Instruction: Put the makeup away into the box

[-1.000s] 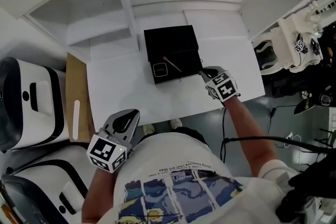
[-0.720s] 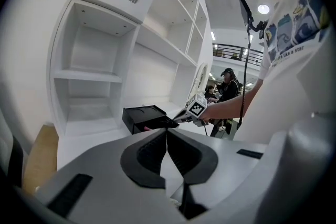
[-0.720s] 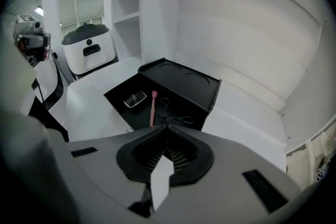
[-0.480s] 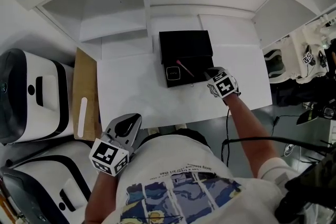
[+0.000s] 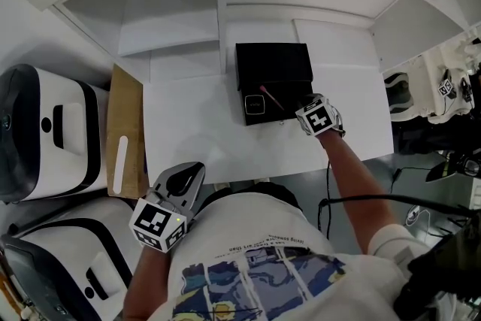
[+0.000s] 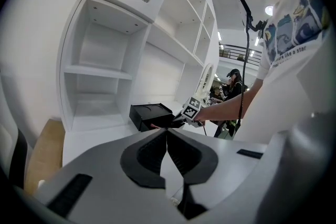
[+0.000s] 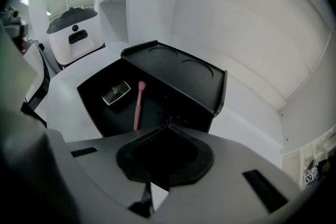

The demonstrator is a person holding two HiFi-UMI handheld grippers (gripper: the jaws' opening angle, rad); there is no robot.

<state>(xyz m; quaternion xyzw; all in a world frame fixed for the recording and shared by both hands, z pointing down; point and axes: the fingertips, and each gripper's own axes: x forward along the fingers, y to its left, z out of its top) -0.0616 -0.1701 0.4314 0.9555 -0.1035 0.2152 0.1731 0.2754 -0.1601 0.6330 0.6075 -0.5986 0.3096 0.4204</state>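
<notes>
A black box [image 5: 274, 64] stands open on the white table [image 5: 188, 131], its lid [image 7: 176, 72] tipped up at the back. Inside lie a black compact [image 5: 255, 104] [image 7: 116, 93] and a pink brush [image 5: 272, 97] [image 7: 137, 105]. My right gripper [image 5: 303, 106] [image 7: 167, 122] is shut, its tip down at the box's front right corner, just right of the brush; I see nothing between its jaws. My left gripper [image 5: 188, 171] [image 6: 167, 132] is shut and holds nothing, close to my body below the table's near edge, pointing toward the box [image 6: 151, 115].
White shelving [image 5: 173, 19] rises behind the table. A wooden board [image 5: 125, 131] with a white strip lies at the table's left. White and black machines [image 5: 45, 135] stand further left. Equipment and cables [image 5: 443, 86] crowd the right.
My right gripper has come down and closer to the box's front right corner. The left gripper has shifted only slightly. The box's contents have not moved.
</notes>
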